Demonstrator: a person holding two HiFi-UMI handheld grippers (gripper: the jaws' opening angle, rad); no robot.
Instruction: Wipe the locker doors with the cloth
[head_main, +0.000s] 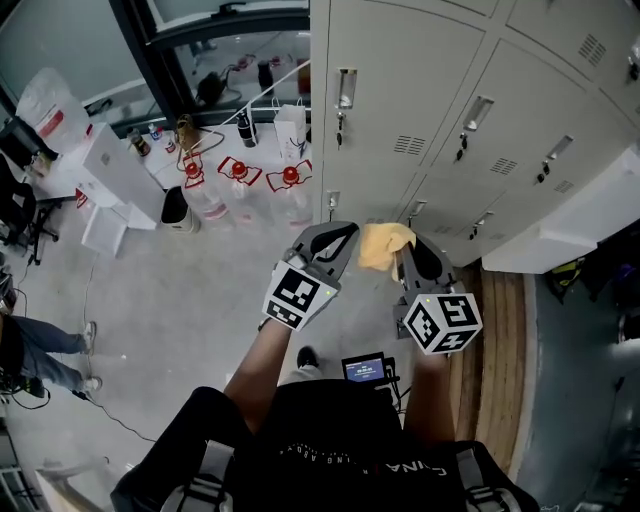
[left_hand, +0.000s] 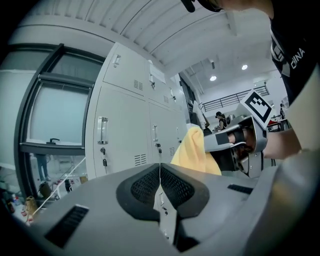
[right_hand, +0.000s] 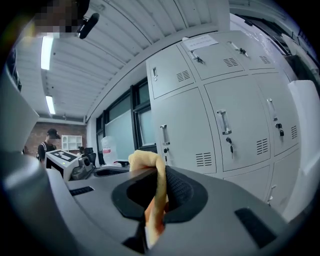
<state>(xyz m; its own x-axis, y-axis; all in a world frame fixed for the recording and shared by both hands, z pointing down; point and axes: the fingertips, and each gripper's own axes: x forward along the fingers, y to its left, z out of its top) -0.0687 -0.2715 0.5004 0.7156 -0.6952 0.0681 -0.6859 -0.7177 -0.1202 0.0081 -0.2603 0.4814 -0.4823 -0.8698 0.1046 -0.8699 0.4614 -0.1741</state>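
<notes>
The right gripper (head_main: 412, 258) pinches the cloth (head_main: 384, 245), bunched ahead to meet the locker doors (head_main: 400, 100); the left gripper (head_main: 335, 242) is closed on nothing.

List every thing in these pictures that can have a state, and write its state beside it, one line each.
left tool, shut, nothing between its jaws
right tool, shut on the cloth
cloth, bunched up, pinched in the right tool
locker doors, all those in view closed, keys hanging in some locks
small screen, lit
</notes>
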